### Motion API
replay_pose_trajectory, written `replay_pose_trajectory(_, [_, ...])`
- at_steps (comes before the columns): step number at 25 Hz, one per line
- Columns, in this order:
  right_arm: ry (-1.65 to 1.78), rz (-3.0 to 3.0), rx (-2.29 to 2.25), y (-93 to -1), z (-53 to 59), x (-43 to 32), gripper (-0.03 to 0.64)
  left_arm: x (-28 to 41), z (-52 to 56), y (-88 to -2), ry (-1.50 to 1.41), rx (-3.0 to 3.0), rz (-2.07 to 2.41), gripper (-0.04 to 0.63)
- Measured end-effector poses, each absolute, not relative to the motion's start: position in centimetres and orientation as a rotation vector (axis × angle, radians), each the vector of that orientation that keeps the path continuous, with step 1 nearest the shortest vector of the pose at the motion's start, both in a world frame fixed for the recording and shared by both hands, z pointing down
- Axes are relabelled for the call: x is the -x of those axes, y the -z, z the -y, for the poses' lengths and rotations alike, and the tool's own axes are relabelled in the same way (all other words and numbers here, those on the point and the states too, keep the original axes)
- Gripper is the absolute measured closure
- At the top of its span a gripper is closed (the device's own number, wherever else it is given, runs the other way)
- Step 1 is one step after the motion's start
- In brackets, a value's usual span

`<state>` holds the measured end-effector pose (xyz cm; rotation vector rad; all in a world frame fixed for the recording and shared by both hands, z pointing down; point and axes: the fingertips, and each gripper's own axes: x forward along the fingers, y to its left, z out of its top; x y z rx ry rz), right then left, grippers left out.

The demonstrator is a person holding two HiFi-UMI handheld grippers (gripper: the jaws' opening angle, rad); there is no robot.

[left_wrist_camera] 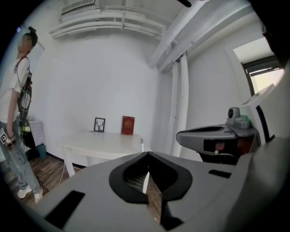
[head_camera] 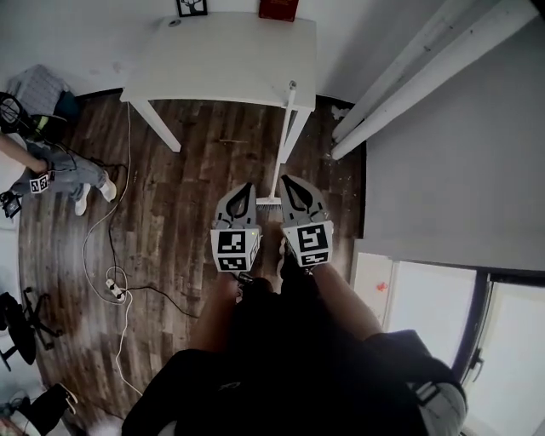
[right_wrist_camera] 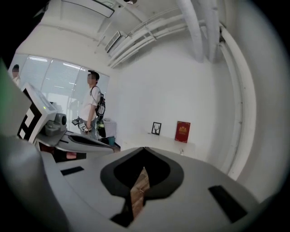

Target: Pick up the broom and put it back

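The left claw (head_camera: 247,187) and right claw (head_camera: 286,180) sit side by side at mid-frame, each with its jaws pressed together on nothing. Just above them, the broom (head_camera: 282,145) leans against the white desk (head_camera: 230,60), with its brush on the wooden floor (head_camera: 187,221).

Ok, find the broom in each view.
Head view: broom centre, leaning on the table's near edge.
Left gripper view: centre, handle tip at the table's edge, head below it.
Right gripper view: only a tiny handle tip, right of centre.
Shared landmark: red frame on the table, in all three.
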<state>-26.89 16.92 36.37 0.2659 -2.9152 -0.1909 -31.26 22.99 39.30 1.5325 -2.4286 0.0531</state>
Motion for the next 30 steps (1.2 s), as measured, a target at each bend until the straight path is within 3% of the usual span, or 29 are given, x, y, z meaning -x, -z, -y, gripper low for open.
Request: replay_pose_trajectory(30, [0.140, 2.979, -0.332, -32.4, -19.6, 25.4, 0.595, 29.5, -25.5, -34.4, -0.057, -1.640, 2.487, 0.594])
